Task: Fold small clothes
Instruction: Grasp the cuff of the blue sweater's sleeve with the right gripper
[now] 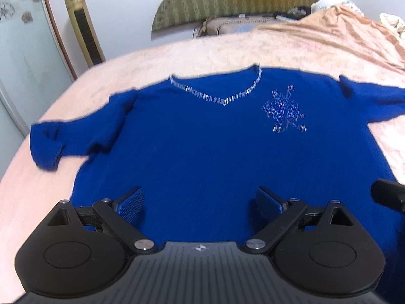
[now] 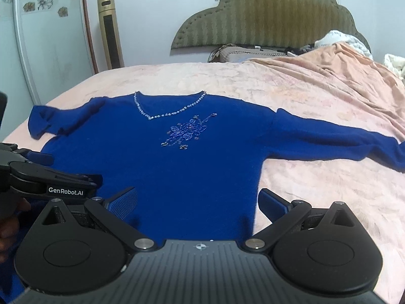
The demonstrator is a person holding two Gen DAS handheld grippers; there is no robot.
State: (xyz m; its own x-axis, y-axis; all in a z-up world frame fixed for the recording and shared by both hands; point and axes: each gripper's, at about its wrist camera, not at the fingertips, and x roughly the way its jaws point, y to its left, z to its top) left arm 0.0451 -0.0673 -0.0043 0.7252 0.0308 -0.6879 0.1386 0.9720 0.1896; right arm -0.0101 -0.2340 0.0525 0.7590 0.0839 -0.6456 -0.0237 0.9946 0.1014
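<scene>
We are hovering both tongs, jaws spread and empty, over the hem of a blue sweater spread face-up on the bed.

In the right wrist view the sweater is filling the middle of the frame, its beaded neckline pointing toward the headboard at the top, one sleeve reaching to the right edge and the other bunching at centre left. The right tongs are straddling the sweater's lower right side edge; the left tongs are hanging over its lower middle. We are judging the fold as not yet begun: the next move is calling for a sleeve or side edge to be pinched and carried across the body.
</scene>
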